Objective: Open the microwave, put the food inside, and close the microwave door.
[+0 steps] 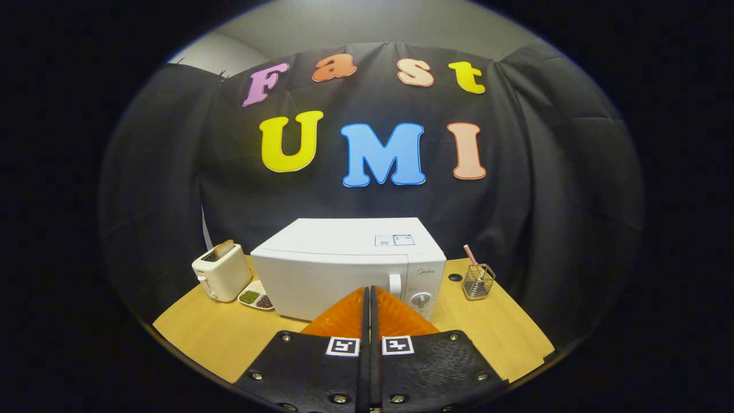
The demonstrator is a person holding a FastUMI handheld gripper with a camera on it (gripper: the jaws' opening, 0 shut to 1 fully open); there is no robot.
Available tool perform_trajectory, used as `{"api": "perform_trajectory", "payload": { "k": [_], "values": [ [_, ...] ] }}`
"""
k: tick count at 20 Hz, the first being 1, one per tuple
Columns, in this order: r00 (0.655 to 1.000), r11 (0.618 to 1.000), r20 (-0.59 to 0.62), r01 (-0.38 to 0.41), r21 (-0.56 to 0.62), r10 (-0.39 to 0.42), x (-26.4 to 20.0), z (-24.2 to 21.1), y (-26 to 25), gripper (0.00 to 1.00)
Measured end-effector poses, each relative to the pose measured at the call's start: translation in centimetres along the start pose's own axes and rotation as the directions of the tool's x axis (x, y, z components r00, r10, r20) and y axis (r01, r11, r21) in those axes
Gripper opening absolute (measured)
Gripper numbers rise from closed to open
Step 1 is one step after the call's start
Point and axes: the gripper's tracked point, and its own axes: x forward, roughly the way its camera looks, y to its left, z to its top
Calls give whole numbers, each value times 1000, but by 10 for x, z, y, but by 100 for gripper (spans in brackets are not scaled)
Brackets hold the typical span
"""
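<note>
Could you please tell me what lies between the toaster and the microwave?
In the gripper view, a small white dish of green and dark bits lies between the cream toaster and white box-shaped microwave.

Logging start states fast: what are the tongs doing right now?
Tongs: closed, fingers together with nothing between them, held back from the shut microwave, tips pointing toward its door handle.

A cream toaster [221, 274] with a slice of toast [223, 248] sticking up stands on the wooden table [200, 332]. Beside it lies a small dish [256, 298] of beans. Well apart, a wire holder [478, 281] holds a striped straw [471, 255].
</note>
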Motion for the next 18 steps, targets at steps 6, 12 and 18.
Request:
{"api": "perform_trajectory", "payload": {
  "k": [6,12,18],
  "values": [
    [999,1000,54,-4,27,3,-54,4,6,0],
    [998,1000,58,-11,-5,11,-79,-12,5,65],
    [996,1000,89,4,27,-6,-87,-6,4,95]
  ]
}}
